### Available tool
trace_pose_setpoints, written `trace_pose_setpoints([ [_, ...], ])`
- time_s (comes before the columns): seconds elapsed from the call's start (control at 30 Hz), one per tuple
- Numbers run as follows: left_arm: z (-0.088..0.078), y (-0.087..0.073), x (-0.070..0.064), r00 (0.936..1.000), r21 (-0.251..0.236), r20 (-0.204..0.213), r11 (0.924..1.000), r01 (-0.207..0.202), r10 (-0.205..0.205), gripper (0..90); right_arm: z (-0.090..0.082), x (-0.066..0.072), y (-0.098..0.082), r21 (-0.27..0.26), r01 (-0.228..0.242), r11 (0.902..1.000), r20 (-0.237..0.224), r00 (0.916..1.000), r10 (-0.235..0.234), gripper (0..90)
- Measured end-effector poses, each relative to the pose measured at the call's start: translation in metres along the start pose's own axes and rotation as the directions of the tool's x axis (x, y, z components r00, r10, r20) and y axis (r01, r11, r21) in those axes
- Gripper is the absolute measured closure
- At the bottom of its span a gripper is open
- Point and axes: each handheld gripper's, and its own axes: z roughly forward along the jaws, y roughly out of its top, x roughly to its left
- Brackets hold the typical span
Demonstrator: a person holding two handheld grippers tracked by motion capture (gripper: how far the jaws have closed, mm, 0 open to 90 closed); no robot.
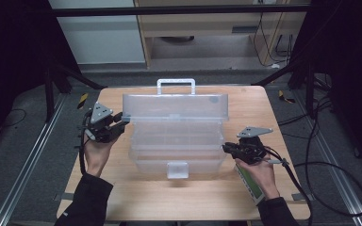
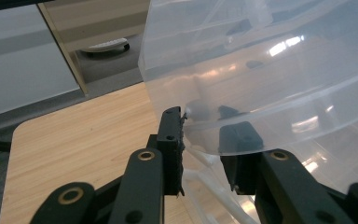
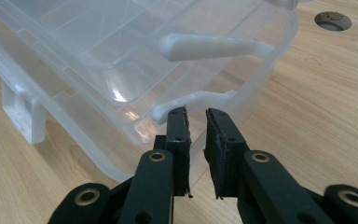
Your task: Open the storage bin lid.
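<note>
Left tongs point(image 2: 200, 135) clamp the box lid point(image 1: 175, 105) edge to hold it upright; right tongs point(image 3: 196, 122) sit nearly closed, gripping nothing, beside the box base point(image 3: 242, 100)

Clear plastic storage box point(image 1: 176, 141) with divided compartments, open at mid-desk. Lid point(image 1: 175, 106) raised near upright at the far side, white handle point(image 1: 176, 85) on top. White latch point(image 1: 177, 170) on the near wall.

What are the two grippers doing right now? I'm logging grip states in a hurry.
Left gripper: closing on the corner of the open lid, one jaw either side.
Right gripper: jaws nearly shut, holding nothing, beside the clear box.
</note>
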Motion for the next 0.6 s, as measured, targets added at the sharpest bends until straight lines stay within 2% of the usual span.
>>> trace_pose_setpoints([
  [0.37, 0.005, 0.011, 0.005, 0.9998, -0.019, -0.008, 0.9997, 0.017, -0.018, 70.7, 0.000, 0.001, 0.000, 0.000, 0.004, 1.0000, 0.003, 1.0000, -0.004, 79.6],
  [0.6, 0.009, 0.019, 0.006, 0.9996, -0.022, -0.028, 0.9997, 0.011, -0.012, 72.5, 0.000, 0.001, 0.000, 0.000, 0.002, 1.0000, 0.005, 1.0000, -0.002, 79.6],
])
